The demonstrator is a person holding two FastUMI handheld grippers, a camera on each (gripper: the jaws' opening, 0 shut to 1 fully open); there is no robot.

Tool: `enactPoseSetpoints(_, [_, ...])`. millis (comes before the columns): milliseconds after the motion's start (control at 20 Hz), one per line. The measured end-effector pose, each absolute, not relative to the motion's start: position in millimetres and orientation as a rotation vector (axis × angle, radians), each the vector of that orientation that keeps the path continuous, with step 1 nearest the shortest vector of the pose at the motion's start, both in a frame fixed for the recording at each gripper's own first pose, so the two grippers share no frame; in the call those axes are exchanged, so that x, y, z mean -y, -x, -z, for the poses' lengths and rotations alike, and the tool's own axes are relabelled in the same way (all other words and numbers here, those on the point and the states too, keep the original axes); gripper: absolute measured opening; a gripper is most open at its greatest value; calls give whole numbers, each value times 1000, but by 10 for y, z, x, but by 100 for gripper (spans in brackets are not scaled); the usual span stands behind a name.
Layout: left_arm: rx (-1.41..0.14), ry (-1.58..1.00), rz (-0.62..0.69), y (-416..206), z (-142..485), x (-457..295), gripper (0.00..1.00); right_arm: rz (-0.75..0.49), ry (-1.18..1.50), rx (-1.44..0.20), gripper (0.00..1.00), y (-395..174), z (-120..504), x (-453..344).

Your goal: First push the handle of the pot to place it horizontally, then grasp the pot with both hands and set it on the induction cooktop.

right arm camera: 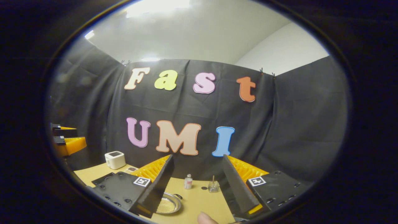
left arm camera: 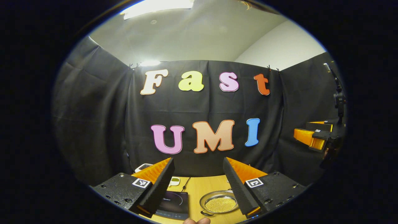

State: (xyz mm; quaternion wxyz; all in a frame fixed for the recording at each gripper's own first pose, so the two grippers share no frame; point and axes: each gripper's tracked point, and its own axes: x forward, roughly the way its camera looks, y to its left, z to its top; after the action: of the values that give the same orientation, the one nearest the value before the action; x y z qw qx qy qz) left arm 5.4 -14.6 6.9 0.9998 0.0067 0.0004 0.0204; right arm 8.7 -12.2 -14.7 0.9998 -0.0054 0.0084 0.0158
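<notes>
In the left gripper view the left gripper (left arm camera: 198, 183) hangs above the wooden table (left arm camera: 199, 186) with its two fingers spread wide and nothing between them. Through the gap, at about 5 o'clock in the view, the pot (left arm camera: 219, 203) sits on the table: a shallow steel one with a golden mesh inside and a dark handle (left arm camera: 206, 213) at its near-left rim. Just beside it, at 7 o'clock, lies the black induction cooktop (left arm camera: 173, 203), apart from the pot. A small white device (left arm camera: 174, 180) rests behind the cooktop, near the cloth wall. At 3 o'clock, well off, the right gripper (left arm camera: 314, 137) shows from the side. In the right gripper view the right gripper (right arm camera: 197, 183) also stands open and empty, raised over the table. The pot shows at 7 o'clock, partly hidden behind the left finger (right arm camera: 157, 186). Between the fingers, farther back, stand a small white bottle (right arm camera: 188, 181) and a clear glass jar (right arm camera: 213, 186) with a stick in it. A white box-shaped appliance (right arm camera: 115, 160) sits at 9 o'clock, and the left gripper shows at the far left edge.
</notes>
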Motion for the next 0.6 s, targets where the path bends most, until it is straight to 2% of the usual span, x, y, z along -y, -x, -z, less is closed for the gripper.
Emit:
enactPoseSetpoints(150, [-4, -13, -53, -37, -74, 131, 92, -35, 3, -23, 96, -78, 156, 133])
enactPoseSetpoints(300, [-4, -18, -57, -7, -82, 145, 98, -38, 3, -29, 96, -74, 188, 132])
enactPoseSetpoints(450, [-12, -20, -64, -1, -43, 134, 92, -45, 5, -38, 96, -74, 225, 96])
enactPoseSetpoints(600, [-13, -22, -68, 2, -51, 108, 95, -55, 13, -47, 91, -63, 253, 44])
